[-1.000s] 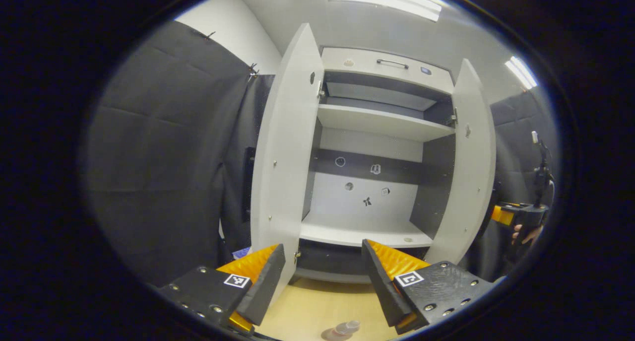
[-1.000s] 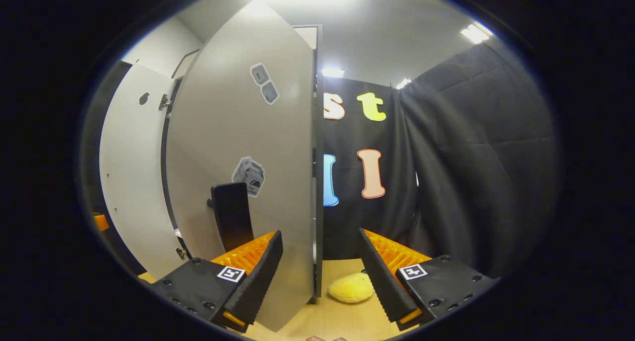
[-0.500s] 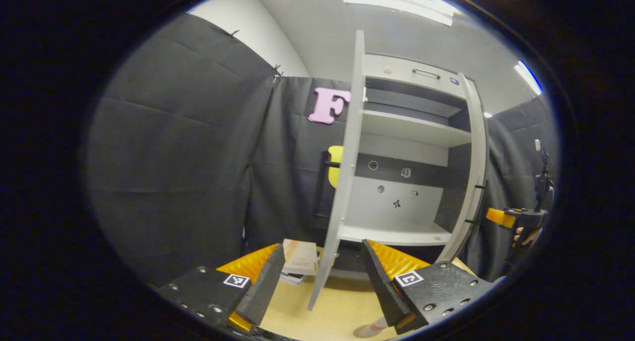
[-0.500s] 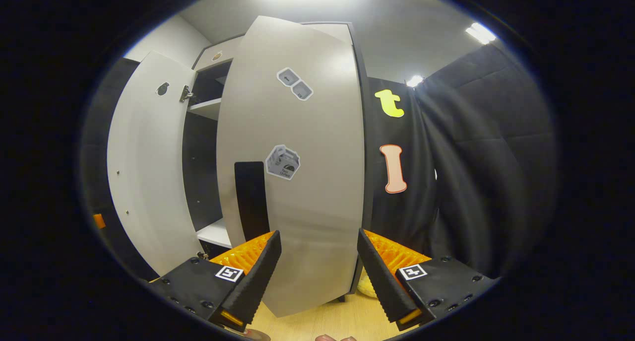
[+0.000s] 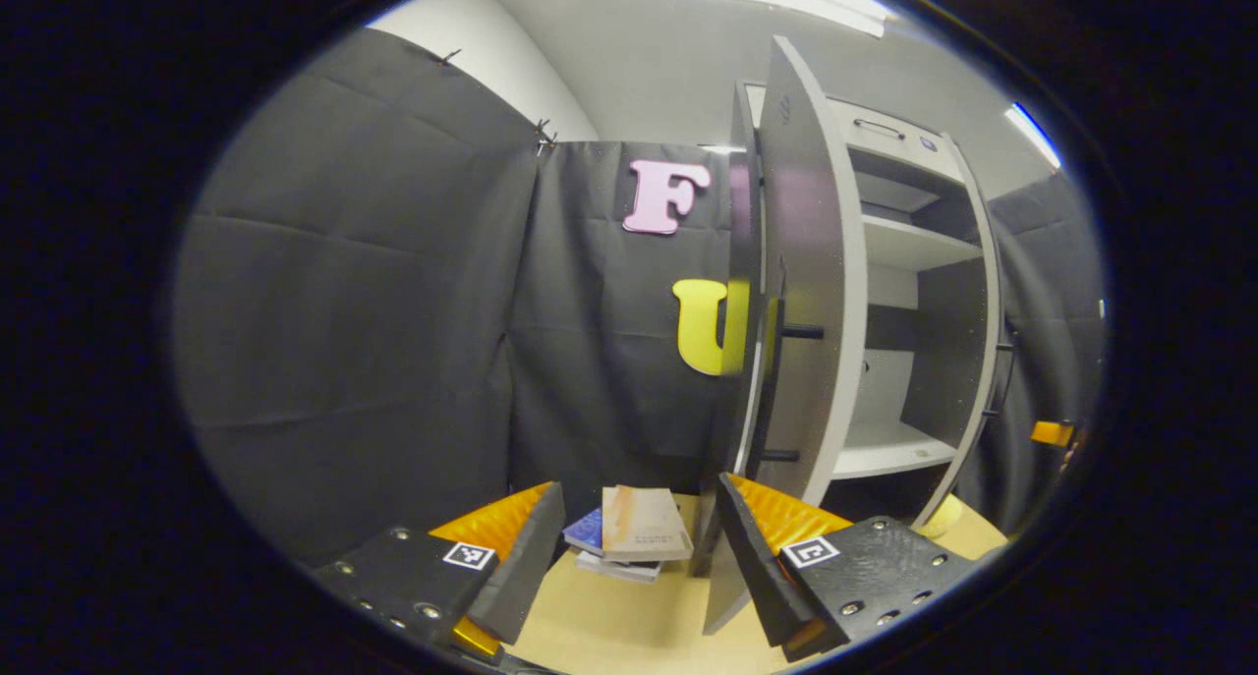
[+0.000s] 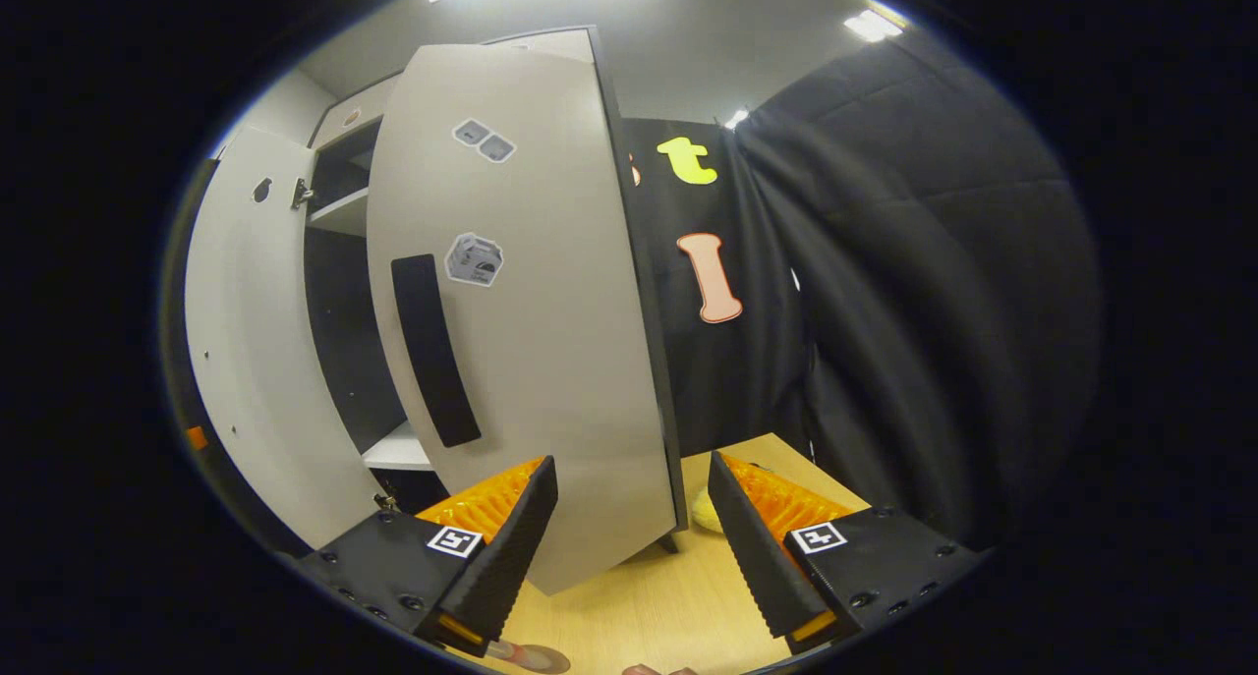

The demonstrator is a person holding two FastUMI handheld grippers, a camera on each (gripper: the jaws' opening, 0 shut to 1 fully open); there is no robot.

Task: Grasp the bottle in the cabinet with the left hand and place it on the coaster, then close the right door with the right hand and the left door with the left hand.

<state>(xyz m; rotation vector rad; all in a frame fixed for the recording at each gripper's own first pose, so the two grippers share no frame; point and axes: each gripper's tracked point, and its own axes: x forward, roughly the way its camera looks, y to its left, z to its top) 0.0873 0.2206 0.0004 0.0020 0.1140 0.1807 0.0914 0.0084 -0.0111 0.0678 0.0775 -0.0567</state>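
Wooden tabletop (image 6: 649,606) | both doors ajar | bottle (image 6: 526,655) cut off | both grippers released, empty

Both views closely face the cabinet (image 5: 885,292) doors.

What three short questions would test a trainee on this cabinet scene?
1. True or false: the right door stands partly open.
2. In the left gripper view, what lies on the table beyond the left claw? A) books B) a cup C) a plate
3. Fill in: the left claw and the right claw are both ___, holding nothing.

Key: 1 true; 2 A; 3 open.
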